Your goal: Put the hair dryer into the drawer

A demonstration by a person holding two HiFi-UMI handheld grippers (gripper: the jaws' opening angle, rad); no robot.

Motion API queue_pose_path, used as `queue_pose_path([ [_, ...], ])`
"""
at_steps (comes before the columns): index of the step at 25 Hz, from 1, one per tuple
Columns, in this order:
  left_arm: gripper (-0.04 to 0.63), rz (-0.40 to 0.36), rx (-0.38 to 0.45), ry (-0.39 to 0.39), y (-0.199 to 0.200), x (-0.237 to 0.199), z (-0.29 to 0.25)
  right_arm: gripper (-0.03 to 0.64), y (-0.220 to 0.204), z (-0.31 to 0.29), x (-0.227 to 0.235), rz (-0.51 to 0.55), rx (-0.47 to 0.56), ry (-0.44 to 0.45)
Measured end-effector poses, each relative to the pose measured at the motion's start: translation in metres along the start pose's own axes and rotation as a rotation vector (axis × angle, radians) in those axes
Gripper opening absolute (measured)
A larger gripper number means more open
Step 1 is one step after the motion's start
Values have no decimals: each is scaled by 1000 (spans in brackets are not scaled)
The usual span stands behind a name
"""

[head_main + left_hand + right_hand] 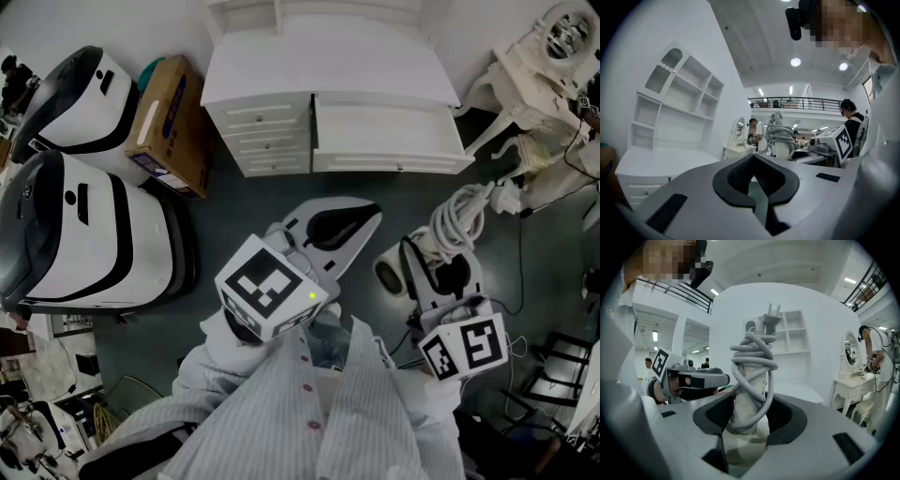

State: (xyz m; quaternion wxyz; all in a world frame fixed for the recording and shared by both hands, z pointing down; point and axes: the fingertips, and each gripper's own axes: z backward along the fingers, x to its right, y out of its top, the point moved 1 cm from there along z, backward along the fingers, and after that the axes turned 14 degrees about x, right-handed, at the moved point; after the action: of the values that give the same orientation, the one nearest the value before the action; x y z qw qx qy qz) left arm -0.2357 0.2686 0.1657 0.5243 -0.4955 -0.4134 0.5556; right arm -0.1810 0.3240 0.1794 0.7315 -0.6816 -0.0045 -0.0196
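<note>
Striped shirt (309,412) fills the bottom edge of the head view. At the top centre stands the white dresser (319,66), its wide drawer (394,161) pulled out and showing nothing inside.

The right gripper (750,416) has its jaws spread wide and pressed on the hair dryer (749,380). It grips the handle, which rises upright between the pads. The left gripper (753,164), at mid-frame in the head view, has its jaws together with nothing in them.

The likeliest trouble is a slip. The pads seem to bear partly on loops of the cord (752,355) wound round the handle, and those could roll or loosen under pressure. The plug (772,315) sticks up free above the coil. It could catch on the drawer front, or trail over it and block closing, if the dryer goes in upright instead of laid flat.

In the head view the dryer sits right of centre, just above the right gripper's marker cube. It hangs over the dark floor (234,206), below the drawer's right end and well apart from it.
</note>
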Motion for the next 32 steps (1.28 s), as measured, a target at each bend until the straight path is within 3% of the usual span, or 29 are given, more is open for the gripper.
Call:
queue_pose_path([
  [9, 9, -2, 0, 9, 0, 8, -8, 195, 4, 9, 10, -2, 5, -9],
  [23, 9, -27, 9, 70, -13, 28, -33, 195, 0, 30, 47, -5, -2, 46],
  [32, 9, -27, -10, 81, -22, 6, -56, 193, -9, 12, 74, -43, -6, 39],
])
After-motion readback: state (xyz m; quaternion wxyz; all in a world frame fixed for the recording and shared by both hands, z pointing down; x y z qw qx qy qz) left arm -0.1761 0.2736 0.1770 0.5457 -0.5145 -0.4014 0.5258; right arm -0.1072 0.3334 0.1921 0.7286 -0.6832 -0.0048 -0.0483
